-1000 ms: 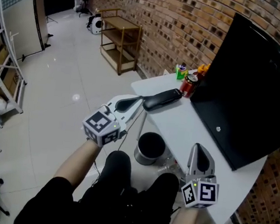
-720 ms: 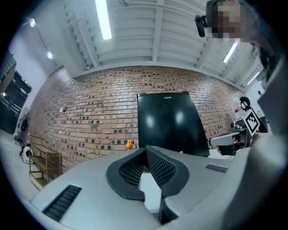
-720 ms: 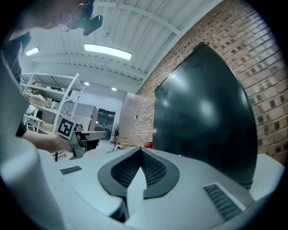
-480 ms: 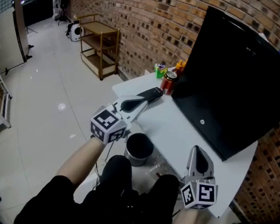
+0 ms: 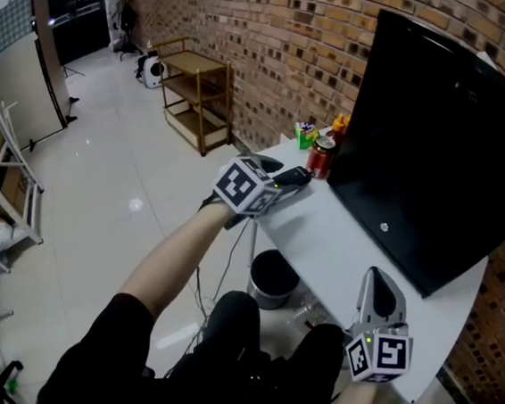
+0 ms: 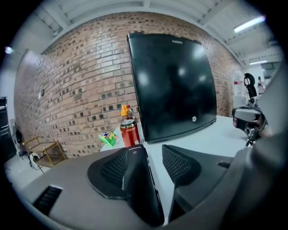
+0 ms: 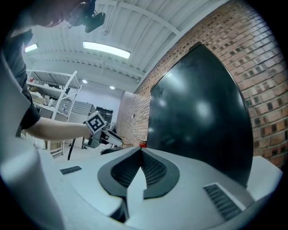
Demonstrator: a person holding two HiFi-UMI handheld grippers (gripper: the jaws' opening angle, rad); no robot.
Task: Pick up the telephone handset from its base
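Observation:
The black telephone handset (image 5: 296, 178) lies on the left corner of the white table (image 5: 342, 242); I cannot make out a base under it. My left gripper (image 5: 282, 176) has reached it, and its jaws are opening with the handset (image 6: 140, 184) between them. The handset lies against the left pad (image 6: 112, 168), while the right pad (image 6: 176, 162) stands apart from it. My right gripper (image 5: 377, 281) rests low at the table's near edge, pointing level, its jaws shut with nothing in them (image 7: 140, 152).
A large black monitor (image 5: 447, 145) leans against the brick wall over the back of the table. A red can (image 5: 320, 159), a green packet (image 5: 304, 135) and an orange-capped bottle (image 5: 339, 125) stand just beyond the handset. A black bin (image 5: 271, 278) sits under the table; a wooden shelf (image 5: 197, 92) stands farther left.
My left gripper has moved forward over the table corner to the handset, tilted down, and its jaws have gone from shut to open around it. The right gripper has hardly moved.

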